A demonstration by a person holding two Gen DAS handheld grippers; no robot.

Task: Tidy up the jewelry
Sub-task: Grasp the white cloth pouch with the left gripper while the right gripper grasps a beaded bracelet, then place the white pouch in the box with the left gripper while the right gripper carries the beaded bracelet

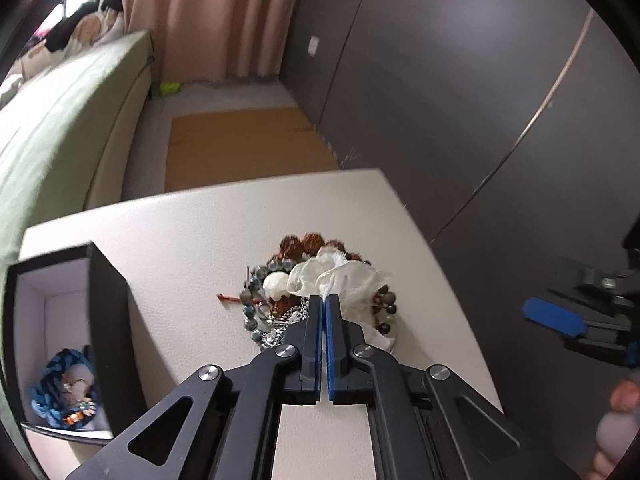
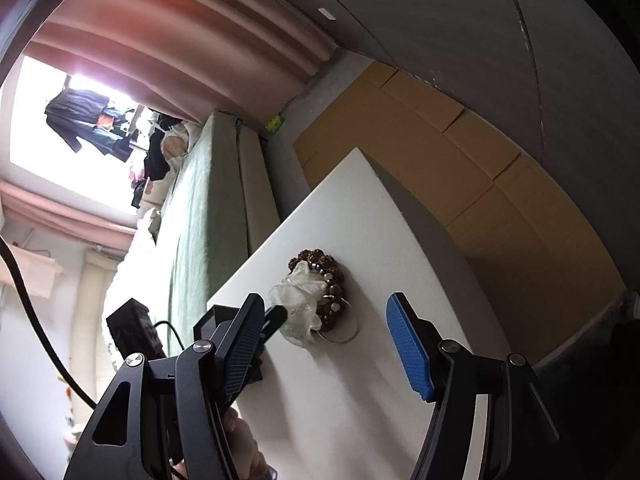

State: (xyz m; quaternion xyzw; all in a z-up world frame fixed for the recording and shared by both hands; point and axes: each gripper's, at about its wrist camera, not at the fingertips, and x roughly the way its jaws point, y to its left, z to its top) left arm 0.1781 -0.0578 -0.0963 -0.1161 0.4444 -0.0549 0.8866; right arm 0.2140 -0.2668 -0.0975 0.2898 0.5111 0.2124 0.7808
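Jewelry pile (image 1: 316, 292) of brown seed beads, grey-green stone bracelets and a sheer white fabric pouch (image 1: 340, 280) is seen mid-way on the white surface (image 1: 192, 240). Left tongs (image 1: 323, 300) are clenched on a white thread of the pouch. Right tongs (image 2: 332, 344) are held released, nothing between them. Black open box (image 1: 100, 320) with blue chain is set left.

A white table (image 1: 192, 232) is carrying a jewelry pile (image 1: 316, 292) near its middle and an open black box (image 1: 68, 340) along its left edge.
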